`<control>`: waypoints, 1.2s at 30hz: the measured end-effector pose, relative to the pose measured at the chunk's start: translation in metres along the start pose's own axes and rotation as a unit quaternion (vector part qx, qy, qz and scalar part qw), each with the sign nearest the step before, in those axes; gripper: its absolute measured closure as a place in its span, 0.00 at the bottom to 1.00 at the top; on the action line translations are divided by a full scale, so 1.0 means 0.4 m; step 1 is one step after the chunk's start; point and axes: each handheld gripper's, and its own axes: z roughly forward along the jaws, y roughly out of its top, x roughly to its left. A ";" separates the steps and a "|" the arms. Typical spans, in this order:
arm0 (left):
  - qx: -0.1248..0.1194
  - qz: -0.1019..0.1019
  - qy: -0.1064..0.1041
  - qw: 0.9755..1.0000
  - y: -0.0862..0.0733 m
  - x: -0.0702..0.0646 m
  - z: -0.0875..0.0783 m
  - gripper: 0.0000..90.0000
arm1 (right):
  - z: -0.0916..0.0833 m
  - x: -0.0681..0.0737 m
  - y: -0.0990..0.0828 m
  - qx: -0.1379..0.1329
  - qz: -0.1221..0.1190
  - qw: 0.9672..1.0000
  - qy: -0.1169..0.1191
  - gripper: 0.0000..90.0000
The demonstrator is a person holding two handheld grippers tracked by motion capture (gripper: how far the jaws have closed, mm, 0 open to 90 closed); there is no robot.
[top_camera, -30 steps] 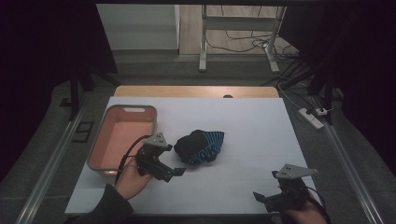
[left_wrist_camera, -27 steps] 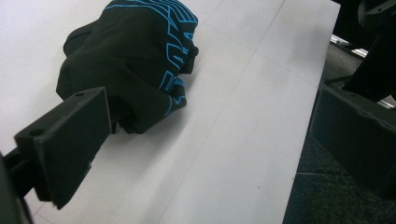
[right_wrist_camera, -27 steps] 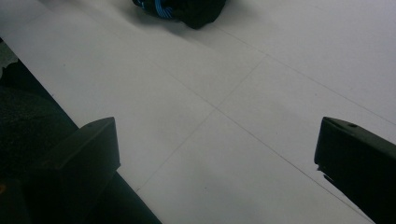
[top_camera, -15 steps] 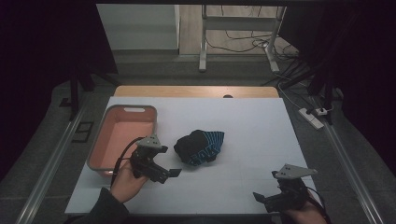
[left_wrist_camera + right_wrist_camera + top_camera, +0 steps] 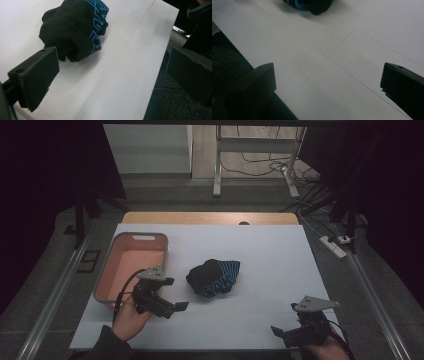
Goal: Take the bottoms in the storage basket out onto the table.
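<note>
Nearest the person, the right gripper [image 5: 300, 332] rests at the table's [image 5: 280, 265] front right corner with its jaws wide apart and empty, probably parked out of the way, well apart from the work. The left gripper [image 5: 167, 304] sits near the front left, jaws likewise spread and holding nothing, aimed toward the bundled black cloth with blue stripes [image 5: 214, 277] just beyond it, apparently lined up for a grab. That cloth lies mid-table, and the pink bin [image 5: 116, 251] stands beside it on the left, likely its destination.

My white tabletop [image 5: 280, 270] carries a bundled black-and-blue garment [image 5: 214, 278] at its middle and a pink bin [image 5: 131, 265] at its left edge.
</note>
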 end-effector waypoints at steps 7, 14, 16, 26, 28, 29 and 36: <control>-0.001 -0.005 0.003 1.000 -0.012 0.001 -0.009 0.00 | 0.000 0.001 0.000 0.000 -0.001 1.000 -0.001 0.00; -0.003 -0.011 0.006 1.000 -0.026 0.003 -0.018 0.00 | -0.001 0.001 0.000 0.000 -0.001 1.000 -0.002 0.00; -0.005 -0.015 0.007 1.000 -0.031 0.005 -0.021 0.00 | 0.000 0.001 0.000 0.000 -0.002 1.000 -0.002 0.00; -0.022 -0.033 0.008 0.999 -0.054 0.011 -0.041 0.00 | -0.001 0.001 0.000 0.000 -0.001 1.000 -0.002 0.00; -0.023 -0.035 0.008 0.999 -0.058 0.012 -0.046 0.00 | 0.000 0.002 0.000 -0.001 -0.001 1.000 -0.002 0.00; -0.024 -0.037 0.009 0.999 -0.060 0.012 -0.047 0.00 | 0.000 0.002 0.000 -0.001 -0.001 1.000 -0.002 0.00; -0.022 -0.040 0.019 0.999 -0.075 0.012 -0.060 0.00 | -0.001 0.001 0.000 -0.001 -0.001 1.000 -0.002 0.00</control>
